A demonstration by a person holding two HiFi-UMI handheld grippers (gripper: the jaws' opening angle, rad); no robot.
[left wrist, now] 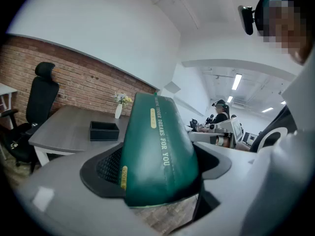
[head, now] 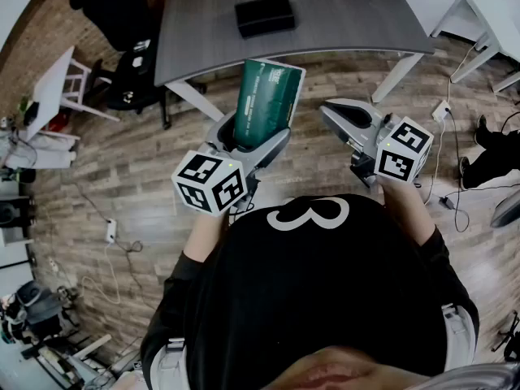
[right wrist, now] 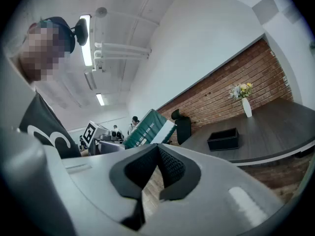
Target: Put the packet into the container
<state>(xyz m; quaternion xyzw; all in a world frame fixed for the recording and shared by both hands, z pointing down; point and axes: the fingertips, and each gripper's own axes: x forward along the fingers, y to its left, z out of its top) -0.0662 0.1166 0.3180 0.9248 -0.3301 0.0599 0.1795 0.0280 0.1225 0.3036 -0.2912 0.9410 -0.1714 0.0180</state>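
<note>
A dark green packet (head: 266,102) with gold print stands upright between the jaws of my left gripper (head: 253,136), which is shut on its lower end; it fills the middle of the left gripper view (left wrist: 157,151). A black open container (head: 264,15) rests on the grey table (head: 349,23) ahead, apart from both grippers, and shows small beyond the packet (left wrist: 104,131). My right gripper (head: 331,112) is held level to the right of the packet, its black pads closed together with nothing between them (right wrist: 157,150). The right gripper view also catches the packet (right wrist: 147,129) and the container (right wrist: 223,139).
I stand on a wood-plank floor in front of the table. A black office chair (head: 122,23) sits at the table's left end. White desks (head: 487,15) stand at the right, with cables and a power strip (head: 443,108) on the floor. A flower vase (left wrist: 119,107) stands on the table.
</note>
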